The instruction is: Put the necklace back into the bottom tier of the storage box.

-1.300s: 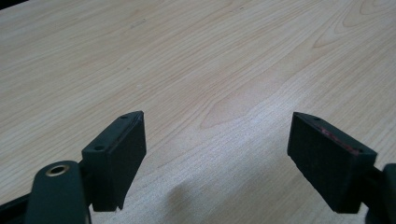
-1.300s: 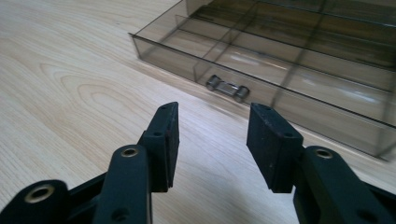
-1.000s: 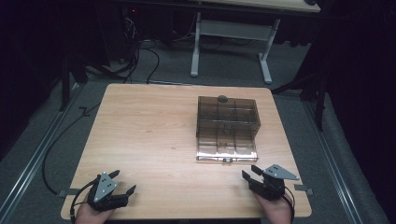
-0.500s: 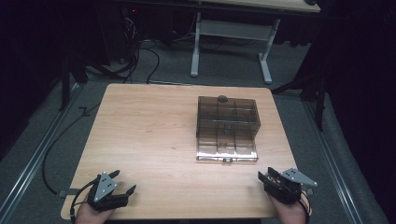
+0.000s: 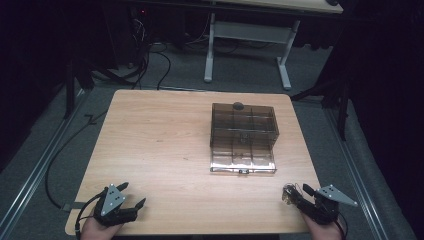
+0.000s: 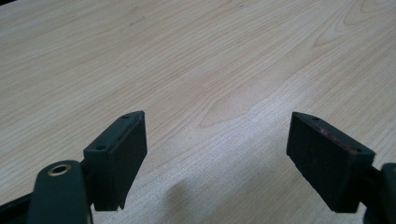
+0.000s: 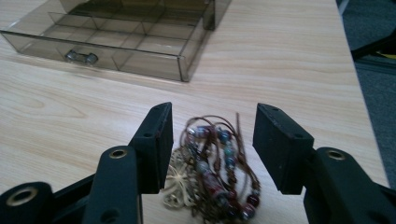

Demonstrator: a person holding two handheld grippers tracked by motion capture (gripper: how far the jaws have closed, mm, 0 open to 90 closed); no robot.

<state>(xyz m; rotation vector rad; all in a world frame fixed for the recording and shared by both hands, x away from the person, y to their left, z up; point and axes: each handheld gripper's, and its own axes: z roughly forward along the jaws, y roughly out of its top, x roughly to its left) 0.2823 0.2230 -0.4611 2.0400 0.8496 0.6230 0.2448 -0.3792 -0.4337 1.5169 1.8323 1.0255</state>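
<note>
A: Where is the beaded bracelet (image 7: 212, 161)?

B: Near right corner of the table (image 5: 160, 135), lying between the jaws of the right gripper (image 7: 212, 135). The jaws have just been opening; the pads appear clear of it.

A: Step in hand?

B: Judged: set down or about to be gripped. Next, close on it and carry it far-left to the open drawer (image 7: 116, 44) of the smoked organizer box (image 5: 243, 131).

A: Count?

B: One bracelet bundle, one box, one drawer pulled out, two grippers. The left gripper (image 6: 217, 154) stands wide open, empty, near left.
</note>
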